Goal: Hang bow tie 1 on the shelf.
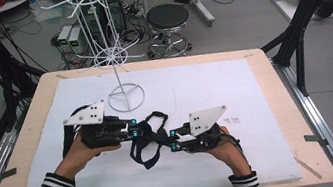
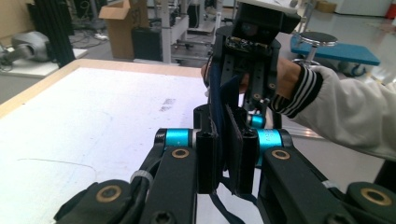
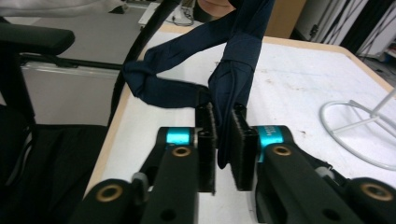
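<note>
A dark navy fabric strap [image 1: 150,144] hangs in loops between my two grippers, a little above the white board [image 1: 255,89]. My left gripper [image 1: 134,128] points right and is shut on one end of the strap [image 2: 223,116]; in the left gripper view [image 2: 226,140] the pads pinch the fabric flat. My right gripper [image 1: 174,140] points left, facing it. In the right gripper view [image 3: 224,121] its jaws stand slightly apart, with a fold of the strap [image 3: 233,51] hanging between the pads and a thin gap beside it. The right gripper's body [image 2: 252,46] rises just behind the strap.
A white wire display stand [image 1: 110,57] rises from a ring base [image 1: 126,99] at the board's far middle, and the ring [image 3: 355,135] also lies to the right of my right gripper. A black stool [image 1: 167,17] and cables stand on the floor beyond.
</note>
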Available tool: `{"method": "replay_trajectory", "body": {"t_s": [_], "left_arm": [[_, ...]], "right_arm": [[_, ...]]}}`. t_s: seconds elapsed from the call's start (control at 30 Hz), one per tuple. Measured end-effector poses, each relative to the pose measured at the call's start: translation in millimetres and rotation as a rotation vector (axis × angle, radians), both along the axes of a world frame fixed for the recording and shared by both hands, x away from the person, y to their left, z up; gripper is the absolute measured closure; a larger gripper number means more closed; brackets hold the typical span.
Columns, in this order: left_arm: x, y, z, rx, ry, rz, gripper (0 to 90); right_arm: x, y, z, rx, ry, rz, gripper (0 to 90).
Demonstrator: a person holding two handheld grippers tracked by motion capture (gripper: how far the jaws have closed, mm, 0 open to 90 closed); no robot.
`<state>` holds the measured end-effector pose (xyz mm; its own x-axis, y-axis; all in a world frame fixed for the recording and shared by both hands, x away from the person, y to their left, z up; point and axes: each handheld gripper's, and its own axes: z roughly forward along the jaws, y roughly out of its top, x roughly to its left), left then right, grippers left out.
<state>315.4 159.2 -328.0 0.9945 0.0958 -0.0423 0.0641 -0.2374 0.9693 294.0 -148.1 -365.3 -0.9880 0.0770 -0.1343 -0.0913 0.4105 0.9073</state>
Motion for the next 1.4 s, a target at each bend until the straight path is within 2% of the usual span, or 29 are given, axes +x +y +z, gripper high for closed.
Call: {"method": "replay_trajectory", "body": {"t_s": [0.03,0.07,0.1,0.17,0.2,0.37,0.4,0.43,0.6,0.9,1.1,1.2,1.33,1.4], "left_arm": [[-0.2,0.5,0.1,0.003,0.0,0.006,82.9],[-0.3,0.7,0.2,0.006,-0.001,0.008,82.9],[-0.4,1.1,0.0,0.007,-0.002,0.007,83.0],[-0.8,1.5,0.1,0.008,-0.005,0.011,82.9],[-1.0,1.9,0.2,0.008,-0.006,0.012,83.0],[-0.3,2.2,0.5,0.007,-0.002,0.015,82.9],[-0.2,2.1,0.4,0.008,0.0,0.015,82.9],[-0.3,2.1,0.4,0.008,0.001,0.015,82.9],[-0.1,3.7,1.1,-0.002,-0.007,0.022,82.9],[-0.5,9.9,3.5,-0.004,-0.015,0.052,82.8],[-0.3,18.6,6.4,-0.024,-0.025,0.084,82.8],[0.3,23.2,8.8,-0.03,-0.035,0.106,82.8],[1.1,29.3,13.0,-0.052,-0.054,0.13,82.7],[1.6,33.0,15.5,-0.058,-0.057,0.148,82.7]], "right_arm": [[-0.3,0.3,-1.8,0.042,0.011,-0.046,39.2],[-0.3,0.3,-1.8,0.042,0.011,-0.046,39.2],[-0.4,0.7,-2.3,0.067,0.02,-0.092,26.0],[1.3,-0.2,-3.3,0.105,0.047,-0.16,10.2],[2.5,-1.7,-3.3,0.107,0.05,-0.176,9.6],[1.3,-5.9,-1.6,0.128,0.045,-0.172,9.3],[1.3,-6.5,-1.2,0.136,0.051,-0.172,7.4],[1.5,-6.7,-1.2,0.145,0.051,-0.175,1.7],[1.6,-8.3,-0.7,0.159,0.064,-0.204,1.5],[1.4,-12.7,0.5,0.2,0.086,-0.217,0.6],[0.9,-22.1,-2.0,0.186,0.086,-0.282,0.6],[-0.4,-29.0,-3.7,0.21,0.086,-0.291,0.6],[-2.9,-38.4,-5.7,0.215,0.087,-0.342,0.6],[-4.6,-43.1,-6.5,0.22,0.073,-0.376,0.6]]}}
